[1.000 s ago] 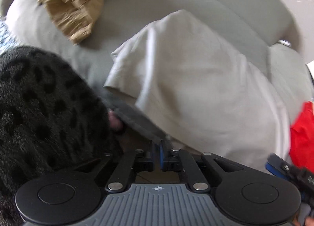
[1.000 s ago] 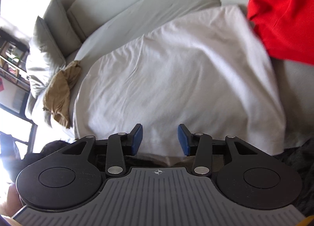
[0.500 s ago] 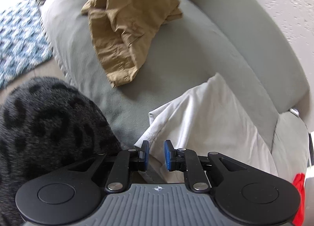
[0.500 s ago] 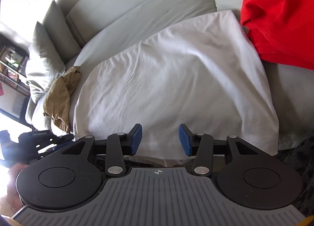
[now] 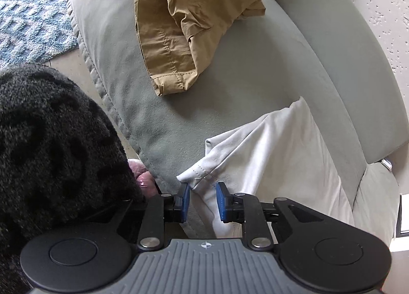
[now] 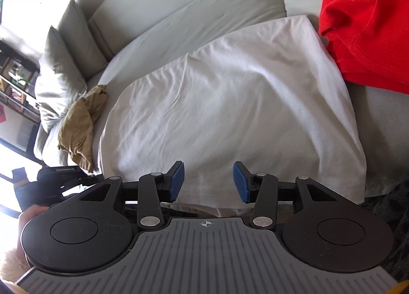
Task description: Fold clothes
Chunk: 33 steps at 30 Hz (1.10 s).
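Reaching for white shirt [image 6: 230, 104] on sofa [image 5: 255, 69]: left gripper [image 5: 202, 198] open around hem corner, right gripper [image 6: 208, 180] open over hem; next, closing on cloth.

This is a home living room: a grey sofa [image 6: 179, 20] with cushions [image 6: 61, 69], a patterned rug [image 5: 30, 12] and shelves [image 6: 15, 81] by the wall.

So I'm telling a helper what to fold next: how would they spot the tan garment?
On the grey sofa, look along the seat past the spread white shirt. The tan garment lies crumpled near the end cushions, the only brown, bunched piece.
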{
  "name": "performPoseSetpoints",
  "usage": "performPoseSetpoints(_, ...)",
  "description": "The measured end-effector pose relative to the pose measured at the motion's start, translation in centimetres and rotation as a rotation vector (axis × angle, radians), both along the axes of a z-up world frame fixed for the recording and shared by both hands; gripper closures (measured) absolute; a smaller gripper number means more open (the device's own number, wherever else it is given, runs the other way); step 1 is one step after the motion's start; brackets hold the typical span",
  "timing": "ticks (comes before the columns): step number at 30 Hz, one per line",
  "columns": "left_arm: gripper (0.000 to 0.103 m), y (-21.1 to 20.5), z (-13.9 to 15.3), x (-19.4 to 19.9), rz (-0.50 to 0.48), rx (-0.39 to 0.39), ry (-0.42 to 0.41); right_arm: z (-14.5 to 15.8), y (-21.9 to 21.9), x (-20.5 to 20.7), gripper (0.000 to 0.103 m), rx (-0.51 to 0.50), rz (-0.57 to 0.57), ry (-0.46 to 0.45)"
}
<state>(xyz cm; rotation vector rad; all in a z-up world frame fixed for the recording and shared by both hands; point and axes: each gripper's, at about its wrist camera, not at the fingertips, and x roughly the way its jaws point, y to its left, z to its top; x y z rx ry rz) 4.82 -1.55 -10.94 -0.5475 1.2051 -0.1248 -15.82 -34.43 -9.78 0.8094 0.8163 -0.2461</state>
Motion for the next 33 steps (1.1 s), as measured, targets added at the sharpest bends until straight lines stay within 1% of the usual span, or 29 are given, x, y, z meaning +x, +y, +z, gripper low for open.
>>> performPoseSetpoints(3, 0.081, 0.0, -0.2, 0.0, 0.021, -0.019, 0.007, 0.1, 0.2, 0.1, 0.054, 0.0, 0.006, -0.003)
performPoseSetpoints(7, 0.087, 0.2, -0.3, 0.0, 0.05, -0.04, -0.006, 0.3, 0.5, 0.2, 0.054, -0.011, 0.02, -0.004)
performPoseSetpoints(8, 0.091, 0.3, -0.2, -0.1, 0.06, -0.039, -0.015, 0.4, 0.5, 0.2, 0.054, -0.011, 0.022, -0.004)
performPoseSetpoints(9, 0.103, 0.4, 0.0, -0.3, 0.071, -0.037, -0.026, 0.4, 0.6, 0.2, 0.054, -0.011, 0.023, -0.004)
performPoseSetpoints(12, 0.103, 0.9, 0.8, -0.9, 0.116, -0.03, -0.065, 0.4, 0.5, 0.2, 0.054, -0.013, 0.023, -0.003)
performPoseSetpoints(14, 0.103, 1.9, 1.7, -1.4, 0.19, -0.03, -0.1, 0.4, 0.4, 0.1, 0.054, -0.014, 0.023, -0.003)
performPoseSetpoints(16, 0.103, 2.4, 2.0, -1.3, 0.239, -0.031, -0.102, 0.2, 0.2, 0.1, 0.054, -0.011, 0.016, 0.003)
performPoseSetpoints(18, 0.101, 2.5, 2.1, -0.4, 0.255, -0.016, -0.082, 0.3, -0.3, -0.4, 0.054, -0.028, -0.008, 0.007)
performPoseSetpoints(19, 0.097, 2.5, 2.1, -0.3, 0.247, 0.0, -0.067, 0.3, -0.5, -0.7, 0.054, -0.037, -0.021, 0.008)
performPoseSetpoints(20, 0.097, 2.5, 2.1, -0.3, 0.232, 0.02, -0.05, 0.4, -0.8, -1.0, 0.054, -0.046, -0.034, 0.01)
performPoseSetpoints(21, 0.097, 2.4, 2.7, -0.6, 0.222, 0.053, -0.051, 0.4, -1.0, -1.3, 0.053, -0.055, -0.047, 0.011)
performPoseSetpoints(22, 0.097, 2.0, 3.7, -1.3, 0.209, 0.091, -0.084, 0.5, -1.3, -1.6, 0.053, -0.063, -0.06, 0.013)
performPoseSetpoints(23, 0.093, 1.4, 4.4, -2.2, 0.183, 0.131, -0.147, 0.5, -1.5, -1.9, 0.053, -0.072, -0.073, 0.015)
performPoseSetpoints(24, 0.082, 0.2, 5.1, -2.9, 0.125, 0.171, -0.221, 0.6, -1.8, -2.2, 0.053, -0.081, -0.086, 0.016)
performPoseSetpoints(25, 0.079, -1.1, 5.9, -3.5, 0.053, 0.21, -0.296, 0.7, -2.3, -2.6, 0.053, -0.115, -0.119, 0.026)
performPoseSetpoints(26, 0.079, -3.0, 6.1, -3.7, -0.068, 0.231, -0.36, 0.9, -2.9, -3.0, 0.053, -0.152, -0.155, 0.036)
performPoseSetpoints(27, 0.079, -5.1, 5.8, -3.6, -0.186, 0.228, -0.397, 0.8, -3.1, -2.7, 0.054, -0.176, -0.155, 0.043)
performPoseSetpoints(29, 0.079, -9.2, 4.9, -3.3, -0.385, 0.22, -0.46, 0.6, -3.6, -2.1, 0.056, -0.22, -0.146, 0.055)
performPoseSetpoints(30, 0.079, -11.2, 4.1, -3.4, -0.458, 0.263, -0.495, 0.2, -3.5, -1.3, 0.057, -0.249, -0.116, 0.064)
performPoseSetpoints(31, 0.085, -13.1, 3.1, -3.7, -0.526, 0.322, -0.527, -0.3, -3.3, -0.6, 0.059, -0.279, -0.082, 0.074)
performPoseSetpoints(32, 0.088, -14.2, 2.0, -3.6, -0.572, 0.391, -0.515, -1.0, -3.0, 0.1, 0.062, -0.323, -0.042, 0.098)
performPoseSetpoints(33, 0.092, -14.9, 0.8, -3.4, -0.608, 0.464, -0.482, -1.8, -2.9, 0.3, 0.066, -0.373, -0.016, 0.154)
